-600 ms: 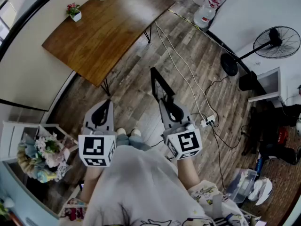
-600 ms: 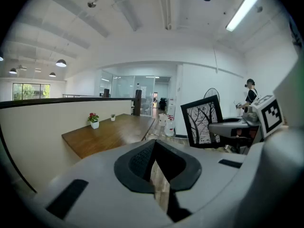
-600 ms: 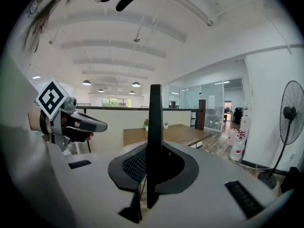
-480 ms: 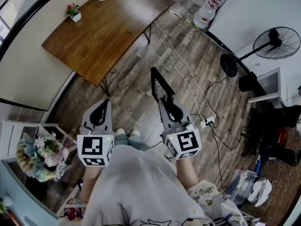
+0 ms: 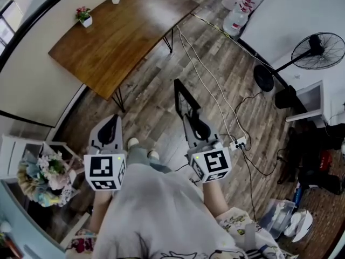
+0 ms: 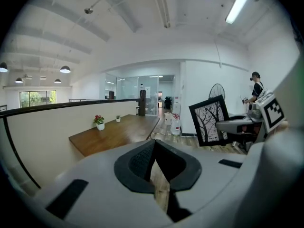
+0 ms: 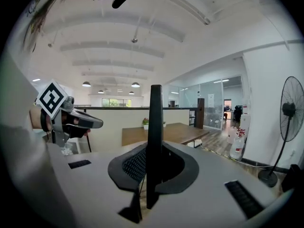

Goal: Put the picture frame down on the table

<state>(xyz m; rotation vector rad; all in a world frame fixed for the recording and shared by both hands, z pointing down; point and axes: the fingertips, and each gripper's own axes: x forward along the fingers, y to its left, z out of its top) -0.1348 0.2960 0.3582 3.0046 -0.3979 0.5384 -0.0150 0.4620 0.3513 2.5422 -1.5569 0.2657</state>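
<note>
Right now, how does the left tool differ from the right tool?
The right tool is shut on the black picture frame, which stands upright and edge-on in it; the left tool is shut on nothing. The left tool is on the side of the flower bouquet; the right tool is on the side of the white cables. Both hang over the wooden floor, short of the table.

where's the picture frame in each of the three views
head view: picture frame near centre, held just above the right tongs.
left gripper view: right of centre, its tree print facing the camera.
right gripper view: dead centre, an edge-on black bar between the jaws.
shared landmark: the wooden table.
</note>
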